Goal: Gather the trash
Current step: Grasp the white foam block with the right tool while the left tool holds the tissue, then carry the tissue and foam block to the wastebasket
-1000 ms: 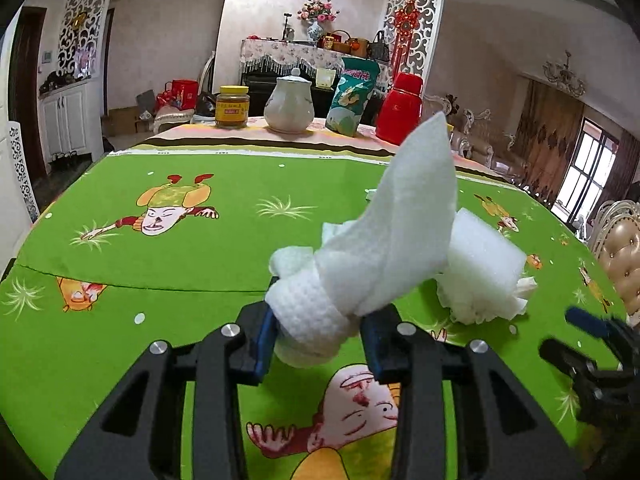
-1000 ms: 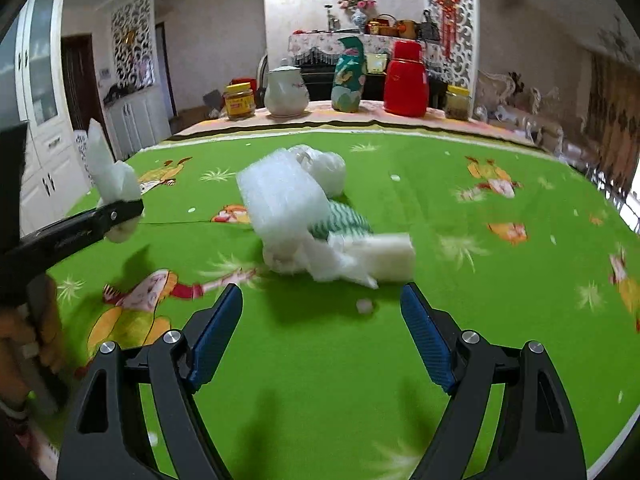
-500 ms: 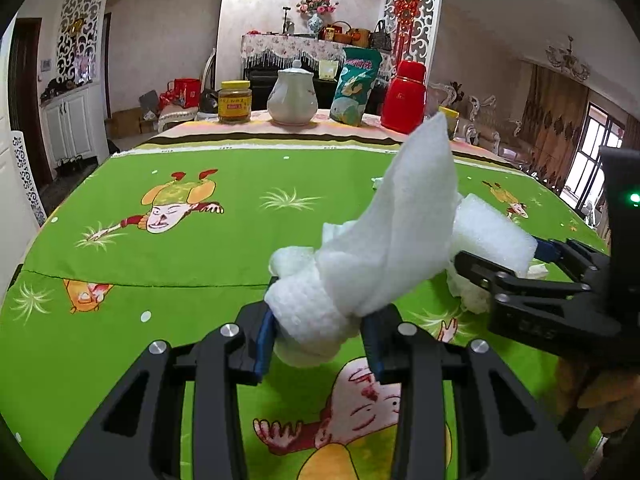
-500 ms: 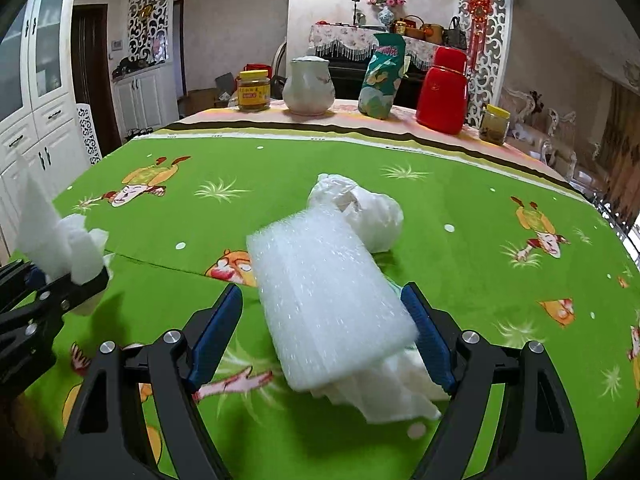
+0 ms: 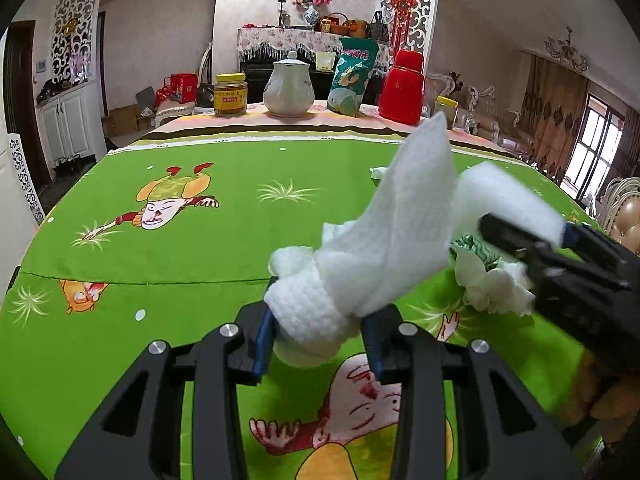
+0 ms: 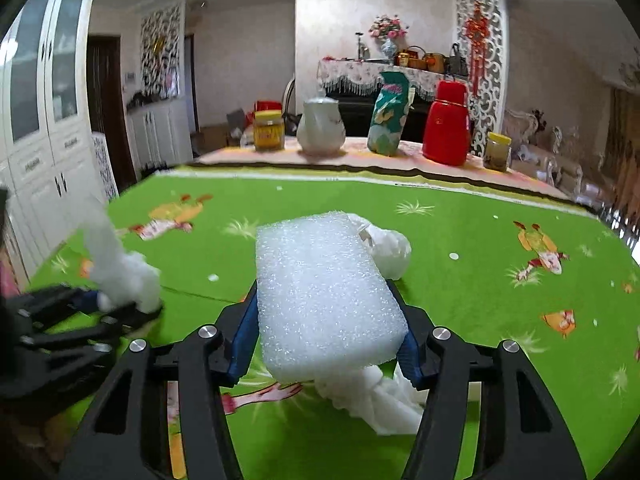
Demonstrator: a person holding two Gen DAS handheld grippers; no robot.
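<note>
- Left wrist view: your left gripper [image 5: 318, 338] is clamped on a rolled white paper towel [image 5: 360, 264], mid-frame; its loose flap sticks up toward upper right.
- Same view, right edge: your right gripper [image 5: 560, 240] reaches in w/ the white foam block [image 5: 516, 204] between its fingers. Under it sits a crumpled tissue [image 5: 492, 284] and a bit of green-striped wrapper [image 5: 476, 246] on the green tablecloth [image 5: 160, 260].
- Key relation: the remaining pile lies right of the left fingers, directly below the right ones, so the right hand's nearer by my read.
- Right wrist view: right gripper [image 6: 326, 328] jaws are closing, foam block [image 6: 324, 296] between them, blue pads at both its sides. Block's long axis runs away from you, along the fingers, tilted up off the cloth.
- Behind the block, center frame: a white wad [image 6: 390, 250]. Below it, lower center: crumpled tissue [image 6: 380, 404] on the cloth.
- Left edge: left gripper [image 6: 120, 304], blurred, gripping the towel [image 6: 116, 268].
- Count: 1 foam block, 1 towel, 1 striped wrapper, 2 loose white wads in the right view. Far table edge: 2 jars, 1 white pitcher, 1 green bag, 1 red flask.
</note>
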